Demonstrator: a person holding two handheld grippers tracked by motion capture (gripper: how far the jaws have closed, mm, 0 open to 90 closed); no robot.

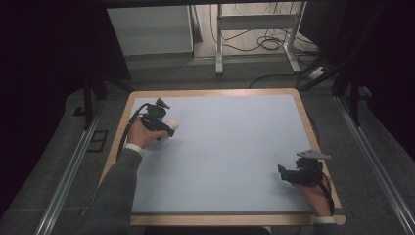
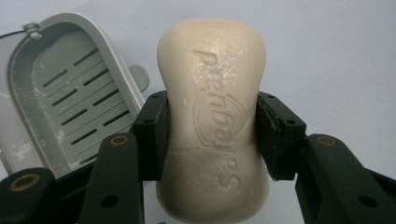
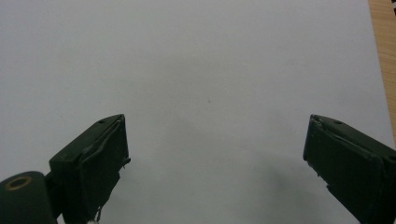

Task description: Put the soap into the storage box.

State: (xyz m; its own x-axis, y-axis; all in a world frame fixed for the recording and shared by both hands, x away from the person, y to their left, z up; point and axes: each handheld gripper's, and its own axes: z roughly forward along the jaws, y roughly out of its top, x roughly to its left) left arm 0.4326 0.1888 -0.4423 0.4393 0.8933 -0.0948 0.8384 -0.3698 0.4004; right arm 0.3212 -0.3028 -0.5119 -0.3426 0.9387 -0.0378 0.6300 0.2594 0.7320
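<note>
Pinching a soap bar at the far-left corner of the surface

Lying left of everything, the grey slotted soap dish (image 2: pixel 70 100) sits just beside the cream soap bar (image 2: pixel 214 116), which the left claw (image 2: pixel 210 135) clamps by its narrow waist above the pale blue surface (image 1: pixel 230 147); at right, the right claw (image 3: pixel 215 154) rests spread apart, holding nothing.

Pale blue table mat (image 1: pixel 235 147) with wooden rim, white cabinet (image 1: pixel 149 29) behind, floor cables (image 1: pixel 264 41), metal frame legs (image 1: pixel 219 44)
</note>
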